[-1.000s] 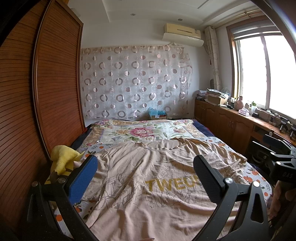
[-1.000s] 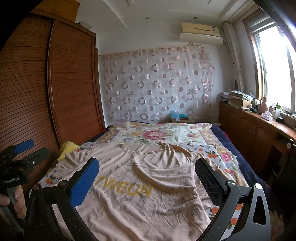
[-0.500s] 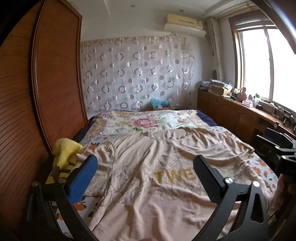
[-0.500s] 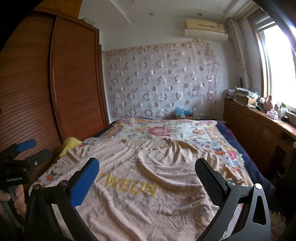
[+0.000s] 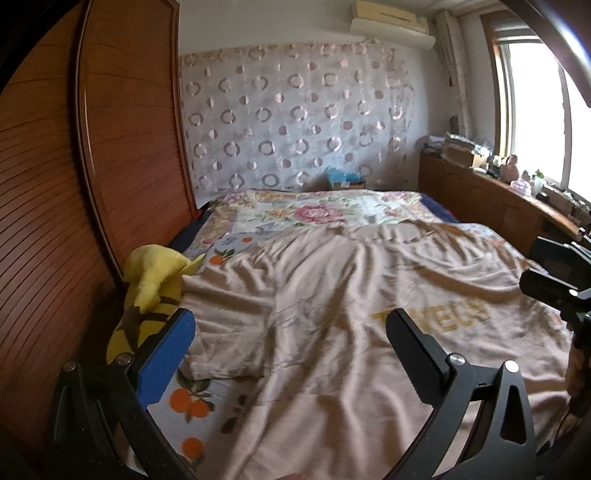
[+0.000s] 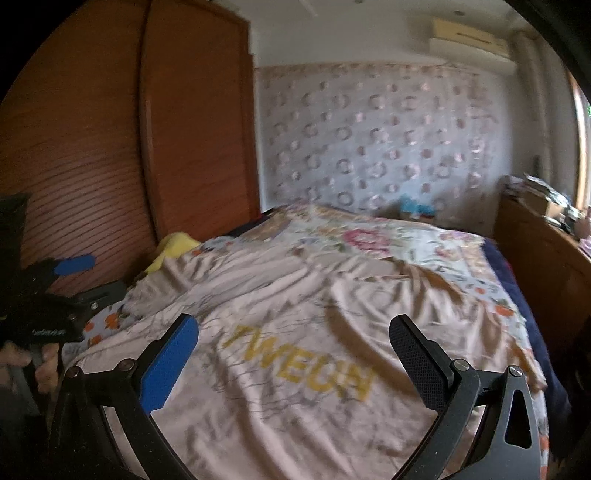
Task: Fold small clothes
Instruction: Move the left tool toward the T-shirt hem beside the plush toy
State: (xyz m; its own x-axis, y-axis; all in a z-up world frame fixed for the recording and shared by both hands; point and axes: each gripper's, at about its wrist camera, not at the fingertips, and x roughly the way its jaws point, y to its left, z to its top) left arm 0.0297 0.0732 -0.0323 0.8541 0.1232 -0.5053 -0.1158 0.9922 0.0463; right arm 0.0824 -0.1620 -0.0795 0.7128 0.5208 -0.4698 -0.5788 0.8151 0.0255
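- Both cameras have swung leftward since a second ago: the wardrobe point(image 6: 110, 155) now fills more of the right wrist view, which has gone blurry, and the window point(image 5: 532, 107) has slid toward the edge of the left wrist view.
- Left gripper point(image 5: 291, 334) hovers above the shirt with its jaws spread wide and nothing between them; one finger carries a blue pad point(image 5: 166, 358), the other a black pad point(image 5: 413, 354).
- Right gripper point(image 6: 293, 341) is likewise spread wide and empty, hanging over the printed front of the garment.
- Beige T-shirt point(image 5: 332, 295) lies flat and wrinkled, front up, across the near part of the bed point(image 5: 317, 210), its yellow lettering point(image 6: 303, 365) readable from the right wrist view.
- One sleeve point(image 5: 221, 332) lies spread toward the left side, its end on the orange-printed sheet point(image 5: 192, 406).
- Yellow plush toy point(image 5: 155, 280) sits at the bed's left edge, just beside that sleeve and against the wardrobe.
- Beyond the shirt, the floral bedcover runs to a curtain with a ring pattern point(image 5: 303, 122); an air conditioner point(image 5: 391, 22) is mounted above it.
- A wooden cabinet point(image 5: 480, 199) with clutter on top stands along the right wall under the window.
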